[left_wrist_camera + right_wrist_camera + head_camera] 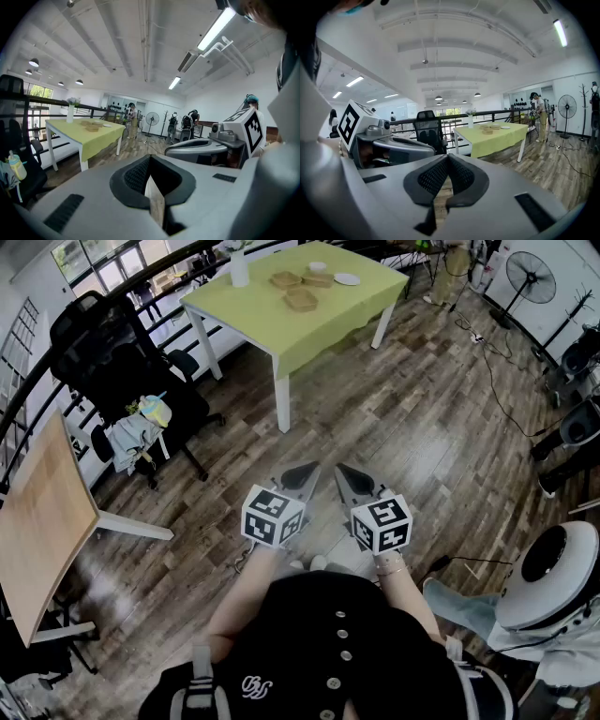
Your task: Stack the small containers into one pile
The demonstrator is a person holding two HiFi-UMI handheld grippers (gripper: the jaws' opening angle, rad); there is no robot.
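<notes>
Head view looks steeply down on a person standing on a wood-plank floor (412, 418) with a gripper in each hand, the left gripper (302, 474) and the right gripper (351, 480) held side by side just in front of the body, their tips angled toward each other but not touching. Both tools are clenched and empty: in the left gripper view the dark ribbed pads of the left gripper (149, 159) meet with nothing between them, and the right gripper view shows the right gripper (448, 158) closed in the same way, only floor showing in the slit below the pads. The three small containers (301, 292), tan and shallow, sit well apart from the grippers on the green-covered table (281, 338) across the room, two near the far edge and one nearer the middle, none stacked on another. A white vase (239, 268), a small white cup (317, 267) and a white dish (347, 278) share that tabletop. A black office chair (112, 343) with a bundle of cloth and a bottle (141, 427) on its seat stands left of the table, and a bare wooden table (42, 512) lies at the frame's left edge. A pedestal fan (530, 277) stands in the far right corner. From the right gripper view the small containers (490, 129) appear in the distance on the table (497, 136), with another person (539, 112) standing beyond it.
</notes>
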